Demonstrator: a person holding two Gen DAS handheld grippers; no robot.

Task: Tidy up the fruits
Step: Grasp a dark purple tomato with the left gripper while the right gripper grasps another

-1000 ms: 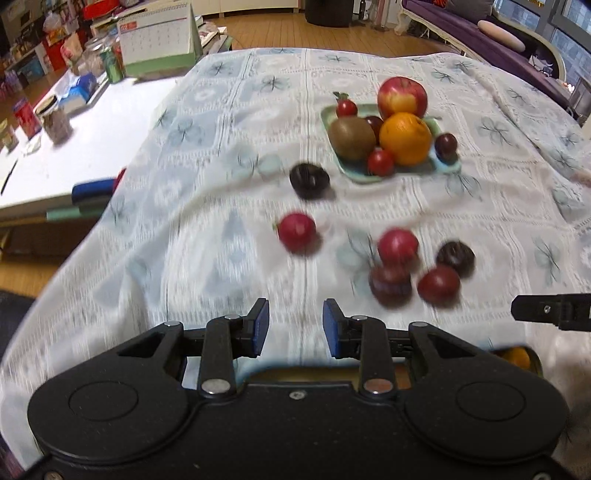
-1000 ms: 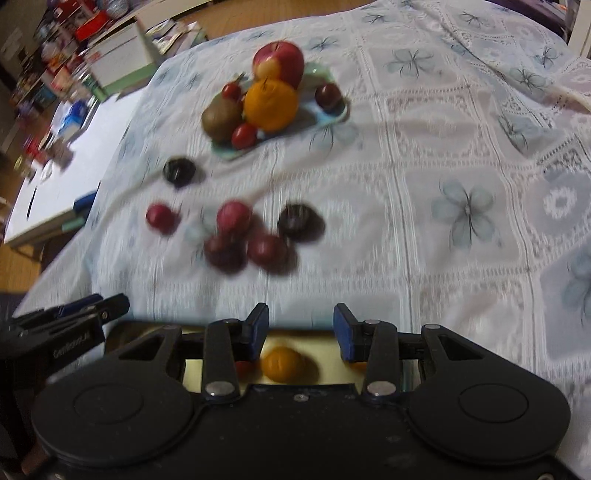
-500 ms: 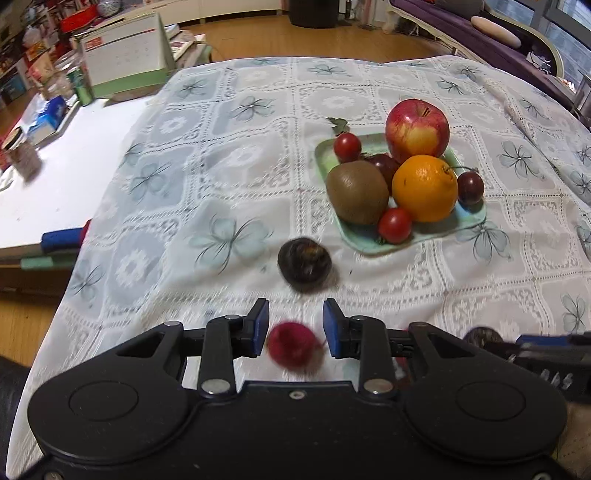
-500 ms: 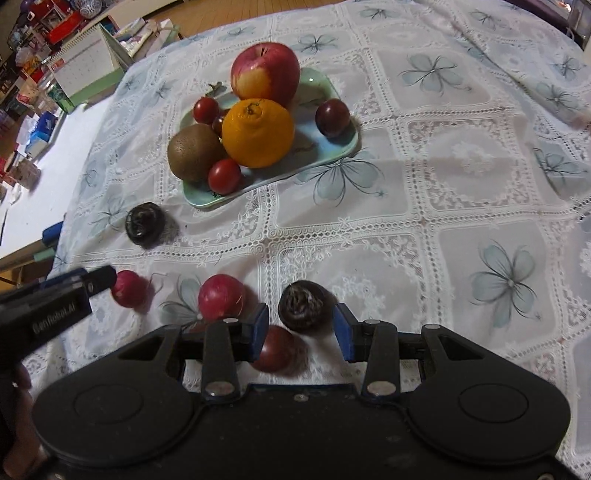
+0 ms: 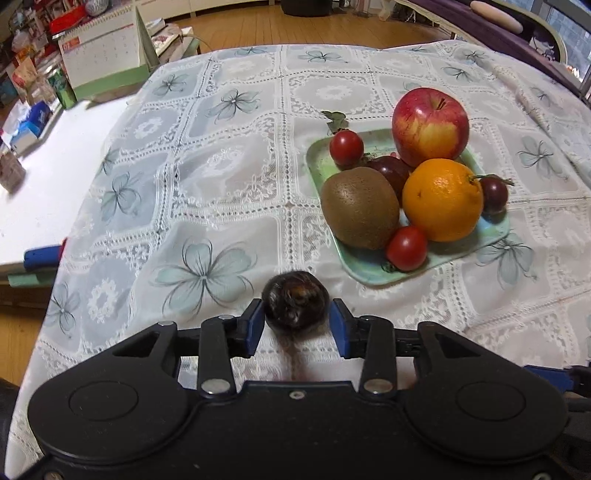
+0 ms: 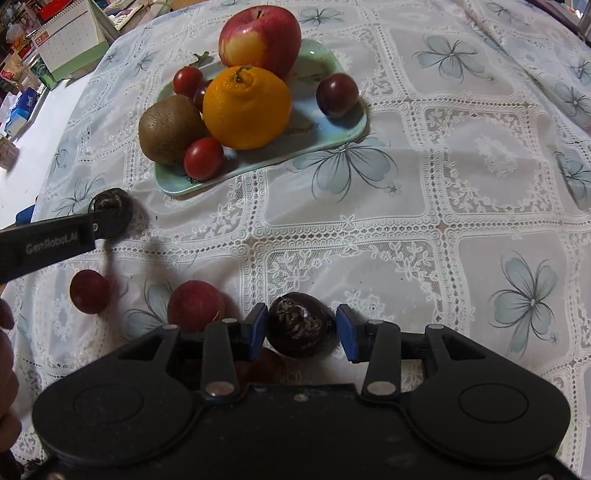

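Note:
A pale green plate [image 5: 373,271] [image 6: 332,133] holds an apple [image 5: 430,127], an orange [image 5: 441,199], a kiwi [image 5: 360,206], cherry tomatoes and dark plums. A dark round fruit [image 5: 295,304] lies on the lace cloth between the blue pads of my left gripper [image 5: 295,326]. Its jaws are opening, with no grip on the fruit. A second dark fruit [image 6: 301,325] lies between the pads of my right gripper [image 6: 301,330], whose jaws are also opening with slim gaps. Two red fruits [image 6: 89,291] [image 6: 194,306] lie to its left. A left gripper finger [image 6: 74,236] shows there.
A white desk [image 5: 37,192] with a calendar [image 5: 103,59], boxes and tins adjoins the table on the left. Wooden floor [image 5: 258,26] lies beyond. The cloth drops off at the left edge. A person's hand [image 6: 5,369] shows at the left border of the right wrist view.
Both grippers came forward and down over the cloth. The left passed the red fruit and now straddles the dark one, jaws wider. The right now straddles the other dark fruit.

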